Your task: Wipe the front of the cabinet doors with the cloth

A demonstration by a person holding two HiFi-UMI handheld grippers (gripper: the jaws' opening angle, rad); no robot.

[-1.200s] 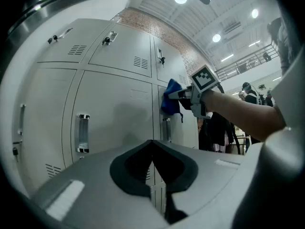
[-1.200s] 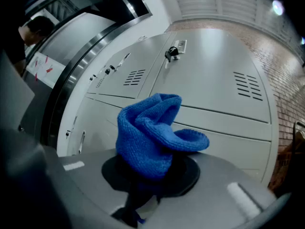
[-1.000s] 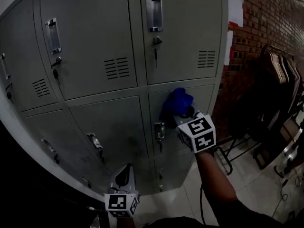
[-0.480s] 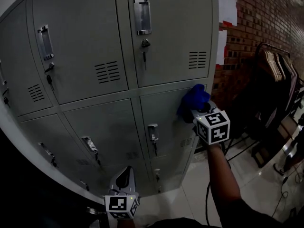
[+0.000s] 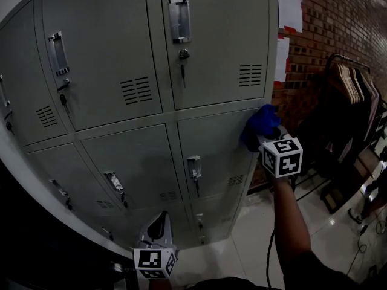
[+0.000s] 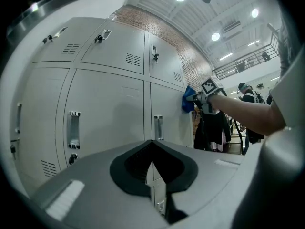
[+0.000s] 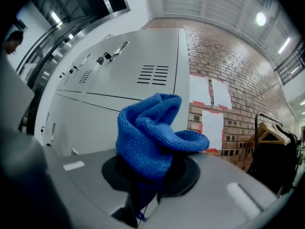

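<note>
Right gripper [image 5: 269,141] is clamped on a blue cloth [image 7: 152,132], a chunky knitted fabric bunched into soft folds that rise out of the jaws. In the head view the cloth sits at the top right corner of the middle-row right-hand door [image 5: 217,156], by the cabinet's outer edge, and seems to touch the metal. A cube [image 5: 282,156] with black-and-white square markers rides on this gripper.

Left gripper [image 6: 152,168] is held low near the cabinet's bottom doors. Its jaws are pressed together with nothing between them.

The cabinet [image 5: 103,59] is a bank of lockers in smooth grey painted metal. Each flat rectangular door has a shiny recessed metal handle [image 5: 179,19], a lock below it, and a small block of louvred vent slots [image 5: 250,75].

To the right stands a rough red brick wall [image 5: 338,23] with white paper sheets [image 5: 290,8] stuck on it. Their print is too small to read. Wooden hangers [image 5: 354,83] hang on a dark rail beside it.
</note>
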